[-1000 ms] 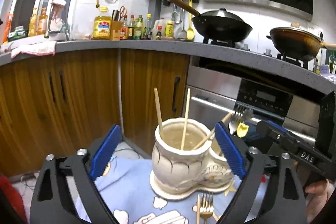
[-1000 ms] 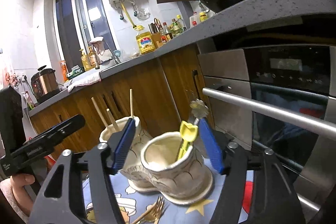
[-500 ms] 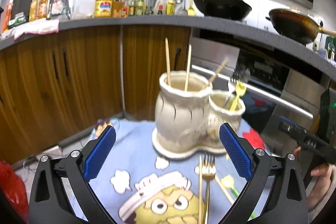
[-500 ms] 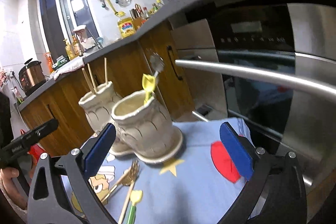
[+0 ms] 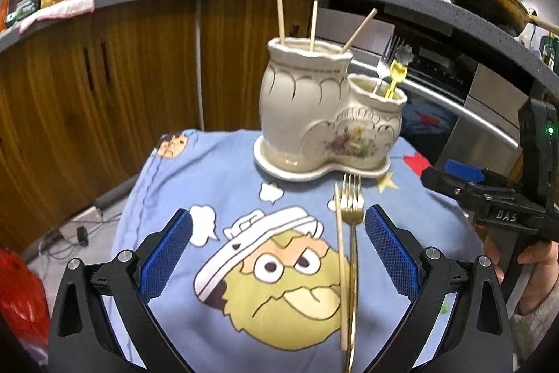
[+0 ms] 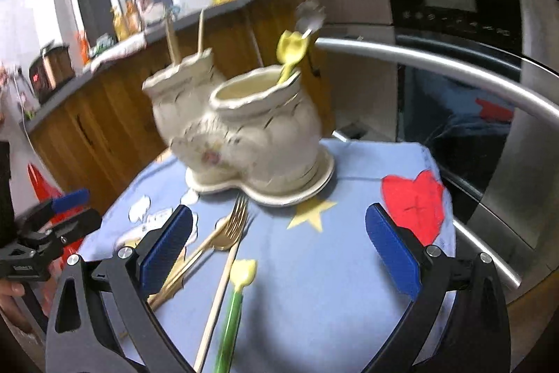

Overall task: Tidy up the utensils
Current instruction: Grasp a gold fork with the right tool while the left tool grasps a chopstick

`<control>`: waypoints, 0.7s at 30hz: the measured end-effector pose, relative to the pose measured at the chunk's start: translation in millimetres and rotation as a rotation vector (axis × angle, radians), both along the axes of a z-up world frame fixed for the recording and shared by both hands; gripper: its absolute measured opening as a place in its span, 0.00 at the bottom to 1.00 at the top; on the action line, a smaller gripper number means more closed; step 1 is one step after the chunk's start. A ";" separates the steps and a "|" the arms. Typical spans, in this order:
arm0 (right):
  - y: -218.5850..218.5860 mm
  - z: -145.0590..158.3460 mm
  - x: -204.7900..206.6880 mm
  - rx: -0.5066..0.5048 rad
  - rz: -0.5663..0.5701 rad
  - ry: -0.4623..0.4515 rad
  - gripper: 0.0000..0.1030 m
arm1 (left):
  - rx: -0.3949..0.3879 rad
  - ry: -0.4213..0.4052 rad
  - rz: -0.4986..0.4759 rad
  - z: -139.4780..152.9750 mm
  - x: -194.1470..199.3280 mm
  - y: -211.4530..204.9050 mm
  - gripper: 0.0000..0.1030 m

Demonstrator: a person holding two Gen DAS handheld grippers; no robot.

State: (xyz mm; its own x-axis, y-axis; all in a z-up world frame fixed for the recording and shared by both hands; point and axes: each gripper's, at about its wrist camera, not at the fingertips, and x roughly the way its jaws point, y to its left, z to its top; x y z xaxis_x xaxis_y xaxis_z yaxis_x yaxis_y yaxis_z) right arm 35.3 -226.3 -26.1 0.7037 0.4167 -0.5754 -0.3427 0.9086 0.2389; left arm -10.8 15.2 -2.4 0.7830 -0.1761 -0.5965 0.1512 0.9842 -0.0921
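The whole right wrist view is motion-blurred, so the ceramic holder [image 6: 251, 135] shows smeared edges and its floral mark cannot be read. Nearer than the holder, the gold fork [image 6: 223, 233] and what may be a chopstick [image 6: 218, 299] run off the bottom edge, as does the green-handled utensil [image 6: 232, 313]. In the left wrist view the gold fork [image 5: 351, 254] handle is cut by the bottom edge, and the holder's walls hide the lower ends of the chopsticks [image 5: 280, 16].

Fork [image 5: 351, 201] lies on cloth [image 5: 209, 177] before holder [image 5: 325, 114].
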 end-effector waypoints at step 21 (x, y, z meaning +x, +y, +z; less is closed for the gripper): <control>62.2 -32.3 39.1 -0.166 0.150 0.167 0.37 | -0.006 0.044 -0.014 -20.8 6.4 9.3 0.95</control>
State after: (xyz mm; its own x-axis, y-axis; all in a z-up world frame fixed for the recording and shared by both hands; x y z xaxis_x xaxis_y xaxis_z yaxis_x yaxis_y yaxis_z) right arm 74.4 -164.1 -58.4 0.5310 0.3995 -0.7473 -0.4445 0.8821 0.1557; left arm -4.5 24.5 -23.1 0.7535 -0.1899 -0.6294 0.1602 0.9815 -0.1044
